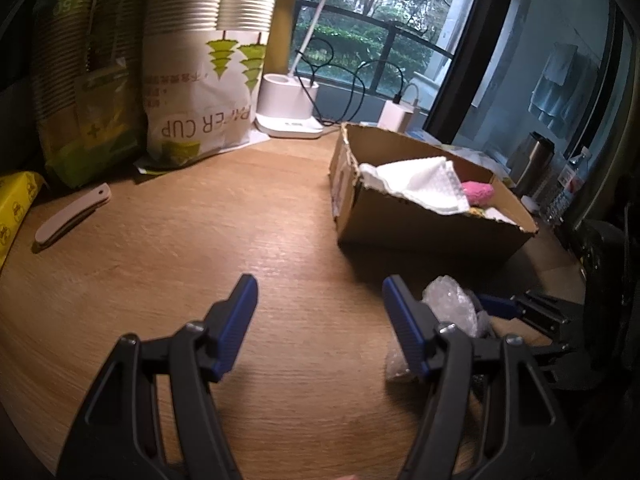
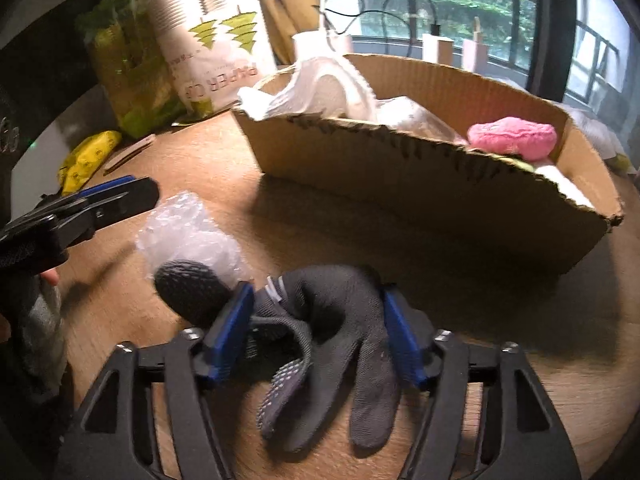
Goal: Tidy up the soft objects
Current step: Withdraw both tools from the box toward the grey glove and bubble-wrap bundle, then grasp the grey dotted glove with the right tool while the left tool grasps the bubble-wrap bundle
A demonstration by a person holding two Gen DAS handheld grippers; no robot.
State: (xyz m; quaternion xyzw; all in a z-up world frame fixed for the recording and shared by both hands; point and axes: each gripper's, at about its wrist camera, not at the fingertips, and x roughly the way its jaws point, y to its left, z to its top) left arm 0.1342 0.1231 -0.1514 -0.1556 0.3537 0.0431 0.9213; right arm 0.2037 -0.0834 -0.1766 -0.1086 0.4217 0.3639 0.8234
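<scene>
From your left wrist, the left gripper (image 1: 320,312) hangs with its blue pads spread over bare wooden tabletop (image 1: 180,240), grasping nothing. A crumpled clear bubble-wrap wad (image 1: 450,300) lies just beside its right-hand pad, and the torn brown cardboard box (image 1: 432,232) beyond already holds a white quilted cloth (image 1: 420,184) and a pink plush toy (image 1: 478,193).

From your right wrist, the right gripper (image 2: 318,330) straddles a dark grey knitted glove (image 2: 336,344) with dotted palm, lying on the table in front of the box. The pads flank the bunched cuff, seemingly touching the knit, but you haven't clenched it yet. Sink a little lower so both pads catch the thick folds, not one loose finger, then squeeze firmly before lifting toward the box.
</scene>
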